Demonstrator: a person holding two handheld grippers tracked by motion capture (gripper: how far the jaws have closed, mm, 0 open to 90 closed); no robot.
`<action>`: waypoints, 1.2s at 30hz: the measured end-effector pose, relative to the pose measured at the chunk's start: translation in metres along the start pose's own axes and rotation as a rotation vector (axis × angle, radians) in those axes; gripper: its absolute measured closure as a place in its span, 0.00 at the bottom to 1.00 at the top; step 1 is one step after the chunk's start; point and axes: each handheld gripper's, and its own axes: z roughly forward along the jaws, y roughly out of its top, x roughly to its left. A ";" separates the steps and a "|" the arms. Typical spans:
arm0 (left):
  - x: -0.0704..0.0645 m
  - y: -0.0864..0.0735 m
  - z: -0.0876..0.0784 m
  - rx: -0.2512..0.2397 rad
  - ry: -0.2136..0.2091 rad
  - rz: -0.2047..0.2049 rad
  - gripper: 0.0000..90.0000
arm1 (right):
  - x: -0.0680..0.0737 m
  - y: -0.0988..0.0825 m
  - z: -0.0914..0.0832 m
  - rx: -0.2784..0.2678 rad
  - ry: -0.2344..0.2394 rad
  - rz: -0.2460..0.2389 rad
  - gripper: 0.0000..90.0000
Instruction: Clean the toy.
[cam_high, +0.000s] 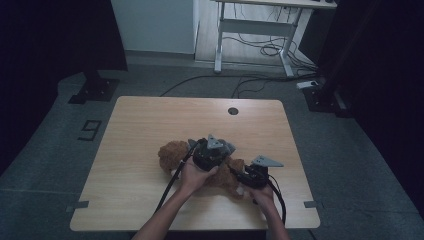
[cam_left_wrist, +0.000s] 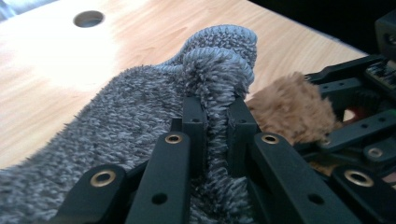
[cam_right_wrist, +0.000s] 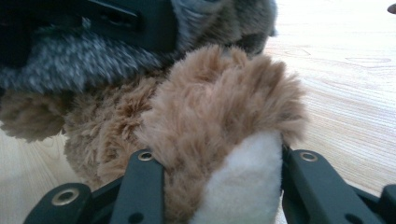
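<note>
Left gripper (cam_left_wrist: 215, 116) is clenched on a fold of grey fleece cloth (cam_left_wrist: 140, 112) and right gripper (cam_right_wrist: 219, 163) grasps the brown plush toy (cam_right_wrist: 210, 102) by a cream-patched limb, details the high view blurs, where the toy (cam_high: 172, 152) lies mid-table (cam_high: 150, 120), partly hidden under both hands.

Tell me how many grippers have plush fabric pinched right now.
2. The left gripper is closed on the grey fuzzy garment; the right gripper clamps a brown plush toy limb with a cream end, near the table's front.
</note>
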 end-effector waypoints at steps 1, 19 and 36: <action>0.002 -0.001 -0.003 0.000 0.010 0.001 0.90 | 0.000 0.000 0.000 -0.001 0.000 0.000 0.70; 0.066 -0.045 -0.054 -0.029 0.078 -0.122 0.90 | 0.000 -0.001 0.000 -0.006 0.014 0.010 0.70; 0.095 -0.057 -0.091 -0.083 0.146 -0.184 0.90 | 0.000 -0.002 0.000 -0.008 0.026 0.013 0.70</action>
